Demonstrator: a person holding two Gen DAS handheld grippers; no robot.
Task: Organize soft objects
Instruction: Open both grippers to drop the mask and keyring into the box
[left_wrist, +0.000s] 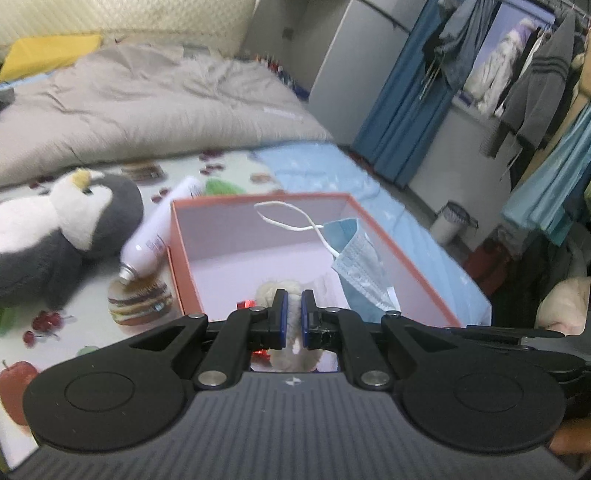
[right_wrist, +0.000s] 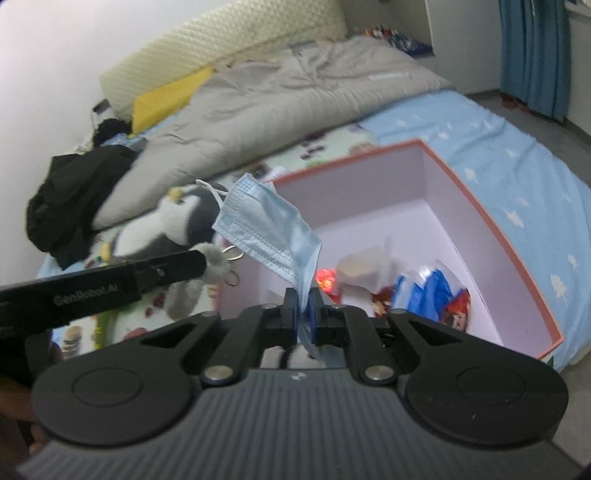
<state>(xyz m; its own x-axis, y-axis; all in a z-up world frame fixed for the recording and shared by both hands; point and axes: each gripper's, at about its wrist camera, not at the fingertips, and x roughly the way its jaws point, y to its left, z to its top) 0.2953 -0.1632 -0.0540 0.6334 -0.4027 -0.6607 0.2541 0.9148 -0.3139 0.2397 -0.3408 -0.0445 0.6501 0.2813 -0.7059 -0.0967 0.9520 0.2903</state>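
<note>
Motion blur softens both views. Left gripper (left_wrist: 294, 306), jaws pinched on a cream-grey fuzzy plush keychain (left_wrist: 293, 325), mostly hidden behind the pads; its metal rings (right_wrist: 232, 254) show from the right wrist. Right gripper (right_wrist: 303, 304) clamps a pleated blue face mask (right_wrist: 266, 229), white ear loop trailing, above the rigid orange-rimmed box (right_wrist: 517, 258). Box contents, perhaps packets, are indistinct. Penguin plush (left_wrist: 74, 225) lies left, beside a smooth white bottle (left_wrist: 162, 229).

1 box (left_wrist: 406, 258), 1 mask (left_wrist: 364, 266), 2 plush toys (left_wrist: 66, 229), 1 bottle (left_wrist: 155, 236)
</note>
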